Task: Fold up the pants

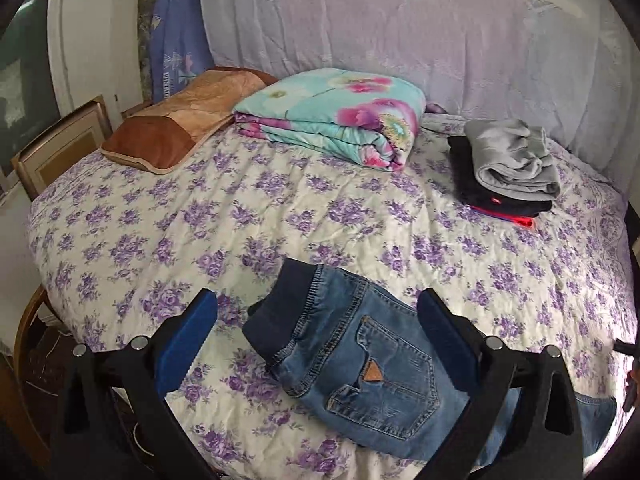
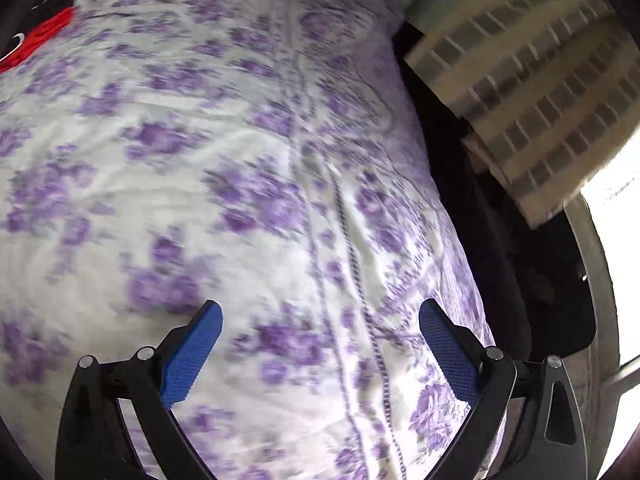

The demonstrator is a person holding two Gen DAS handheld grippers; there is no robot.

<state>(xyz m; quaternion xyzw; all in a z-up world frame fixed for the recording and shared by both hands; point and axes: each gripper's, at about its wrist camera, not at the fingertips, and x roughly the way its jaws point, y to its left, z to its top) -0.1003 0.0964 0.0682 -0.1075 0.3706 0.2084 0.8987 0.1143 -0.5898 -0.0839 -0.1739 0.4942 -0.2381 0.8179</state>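
Note:
A pair of small blue jeans (image 1: 360,360) with a dark elastic waistband lies on the purple-flowered bedspread (image 1: 200,216), waistband pointing away, back pocket up. My left gripper (image 1: 318,312) is open and empty, hovering above the jeans with a blue pad on each side of them. My right gripper (image 2: 320,320) is open and empty over the bare bedspread (image 2: 200,160) near the bed's right edge. The jeans are not in the right wrist view, which is blurred.
A stack of folded clothes, grey on black on red (image 1: 508,172), sits at the back right; its red edge (image 2: 36,40) shows in the right wrist view. A folded floral quilt (image 1: 332,116) and a brown pillow (image 1: 180,120) lie at the back. Striped fabric (image 2: 520,80) hangs beyond the bed's right edge.

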